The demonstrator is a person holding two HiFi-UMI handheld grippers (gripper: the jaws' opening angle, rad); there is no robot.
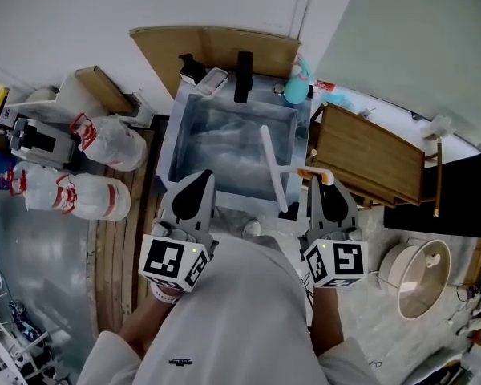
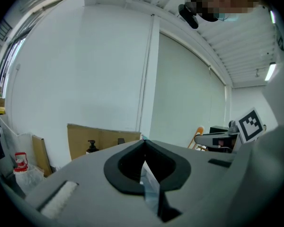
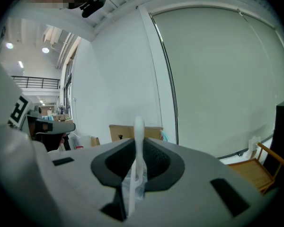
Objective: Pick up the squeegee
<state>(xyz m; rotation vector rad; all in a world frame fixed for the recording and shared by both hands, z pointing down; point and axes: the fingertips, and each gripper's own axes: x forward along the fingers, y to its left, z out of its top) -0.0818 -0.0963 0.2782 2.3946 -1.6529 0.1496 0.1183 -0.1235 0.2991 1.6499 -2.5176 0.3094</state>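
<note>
The squeegee (image 1: 274, 169) is white, with a long blade that hangs slanted over the steel sink (image 1: 170, 147). Its handle runs right into my right gripper (image 1: 314, 180), which is shut on it. In the right gripper view the white handle (image 3: 137, 135) stands upright between the closed dark pads, against a pale wall. My left gripper (image 1: 197, 184) hovers over the sink's near left rim, apart from the squeegee. In the left gripper view its tips (image 2: 144, 142) meet and nothing is clearly held between them.
At the sink's far edge stand a black faucet (image 1: 243, 77), a dark soap bottle (image 1: 189, 67) and a teal bottle (image 1: 295, 91), with cardboard (image 1: 216, 48) behind. A wooden rack (image 1: 370, 157) is to the right. White tied bags (image 1: 106, 143) lie on the left.
</note>
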